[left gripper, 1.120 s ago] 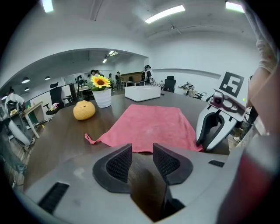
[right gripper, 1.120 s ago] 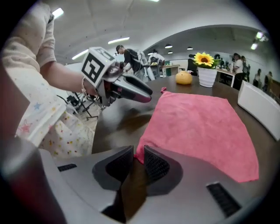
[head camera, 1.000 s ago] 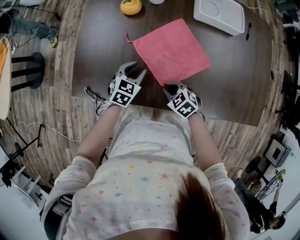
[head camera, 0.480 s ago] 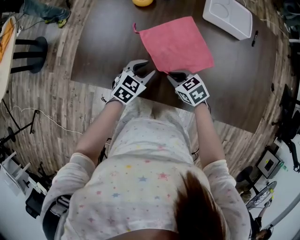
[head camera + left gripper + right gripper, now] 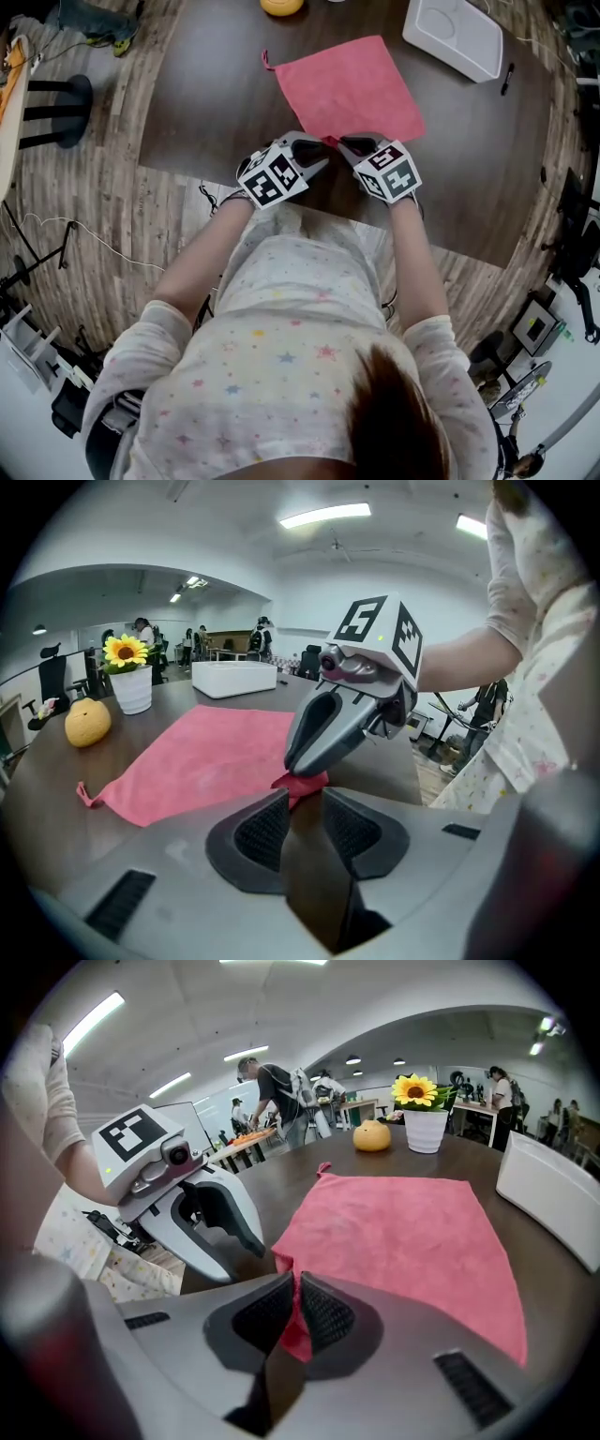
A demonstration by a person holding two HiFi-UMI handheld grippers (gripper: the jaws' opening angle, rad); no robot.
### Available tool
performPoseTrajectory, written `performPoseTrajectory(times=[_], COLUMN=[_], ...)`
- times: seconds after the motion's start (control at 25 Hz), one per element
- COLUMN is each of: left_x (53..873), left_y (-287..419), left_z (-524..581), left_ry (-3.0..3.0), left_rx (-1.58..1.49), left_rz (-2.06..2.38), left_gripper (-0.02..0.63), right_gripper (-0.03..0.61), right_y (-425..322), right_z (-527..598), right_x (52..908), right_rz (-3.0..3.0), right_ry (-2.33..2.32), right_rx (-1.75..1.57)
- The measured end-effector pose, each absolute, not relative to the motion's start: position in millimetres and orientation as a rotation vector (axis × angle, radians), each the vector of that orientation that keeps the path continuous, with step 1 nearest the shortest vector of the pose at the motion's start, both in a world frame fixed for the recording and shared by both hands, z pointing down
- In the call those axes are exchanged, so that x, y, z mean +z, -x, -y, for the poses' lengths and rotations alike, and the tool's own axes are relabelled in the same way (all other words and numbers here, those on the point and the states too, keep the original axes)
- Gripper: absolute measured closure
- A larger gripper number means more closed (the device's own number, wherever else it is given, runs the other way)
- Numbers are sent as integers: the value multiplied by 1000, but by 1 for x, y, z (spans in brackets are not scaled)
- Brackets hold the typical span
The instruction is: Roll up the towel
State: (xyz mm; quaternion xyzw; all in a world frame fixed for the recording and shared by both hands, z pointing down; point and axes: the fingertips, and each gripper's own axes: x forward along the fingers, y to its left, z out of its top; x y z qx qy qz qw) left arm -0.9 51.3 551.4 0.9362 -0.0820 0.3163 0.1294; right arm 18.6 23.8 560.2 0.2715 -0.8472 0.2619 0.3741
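A soft, nubby pink square towel (image 5: pixel 352 89) lies flat on a smooth dark wooden table (image 5: pixel 206 103), spreading away from the right gripper (image 5: pixel 353 144), whose ribbed black pads pinch its near corner. Just beside it, the left gripper (image 5: pixel 317 150), jaws just closing yet still apart, grips nothing.

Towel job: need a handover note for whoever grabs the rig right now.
Right gripper: shut on the near corner of the towel.
Left gripper: jaws apart and have just been closing. That same corner lies just ahead of their tips, not pinched.
Towel: spread flat on the table, apart from the gripped corner.
Done: one grip on the corner.
Left: probably get the left grip beside it, then the whole roll. Nothing is rolled yet.
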Motion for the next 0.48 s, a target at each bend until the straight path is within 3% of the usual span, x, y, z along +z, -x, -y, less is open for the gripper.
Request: performPoseTrajectory(times=[0.32,0.48], left_x=[574,584], left_y=[-10,-5], left_z=[-40,-39], left_ry=[-2703,-2689], left_rx=[1093,1179], left_rz=[198,173], left_gripper=[506,506], right_gripper=[518,531], right_y=[-37,-48], right_z=[0,-5], right_x=[571,558], right_rz=[2105,2155], right_ry=[-803,-841], right_rx=[536,611])
